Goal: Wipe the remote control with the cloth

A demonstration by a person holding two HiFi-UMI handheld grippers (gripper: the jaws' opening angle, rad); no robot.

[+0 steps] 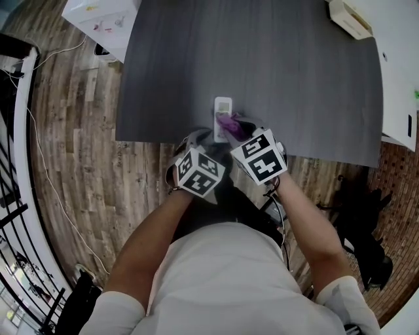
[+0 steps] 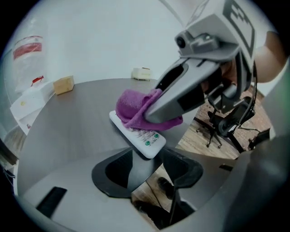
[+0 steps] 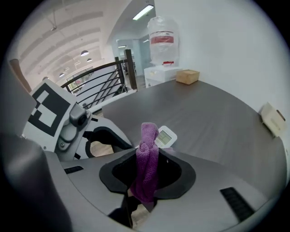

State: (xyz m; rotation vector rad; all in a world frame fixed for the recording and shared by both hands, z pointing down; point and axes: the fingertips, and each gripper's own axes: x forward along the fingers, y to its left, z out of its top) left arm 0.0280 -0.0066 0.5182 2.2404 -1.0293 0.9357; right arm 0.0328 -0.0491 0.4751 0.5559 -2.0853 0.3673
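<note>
Wood-plank flooring [image 1: 78, 150] is recorded down the left of the head view, crossed by a thin cable [image 1: 44, 170] and bordered by a black railing [image 1: 13, 229].

- White cabinet [image 1: 98, 19]: placed beside the far left corner of the table.
- Dark grey table [image 1: 294, 78]: spread across the upper middle, with its near edge turned toward the person.
- Left gripper [image 2: 148, 158]: held at the table's near edge and angled downward. Its claw is closed on the near end of the remote control. The pads are seen pressed against both long sides in the left gripper view.
- Remote control [image 1: 222, 106]: white, laid lengthways at the table's near edge. The display end is pointed away, and green buttons [image 2: 156, 135] are found at the gripped end.
- Cloth [image 1: 229, 122]: purple and bunched, laid across the middle of the remote control and touching its button face.
- Right gripper [image 3: 147, 158]: held just beside the left one, on its right. Its claw is pinched tight on the cloth. A fold is seen hanging through between the jaws in the right gripper view.
- Beige box [image 1: 350, 18]: set at the far right corner of the table, well apart from the remote control.
- Black office chair [image 1: 366, 229]: stood on the flooring at the right.
</note>
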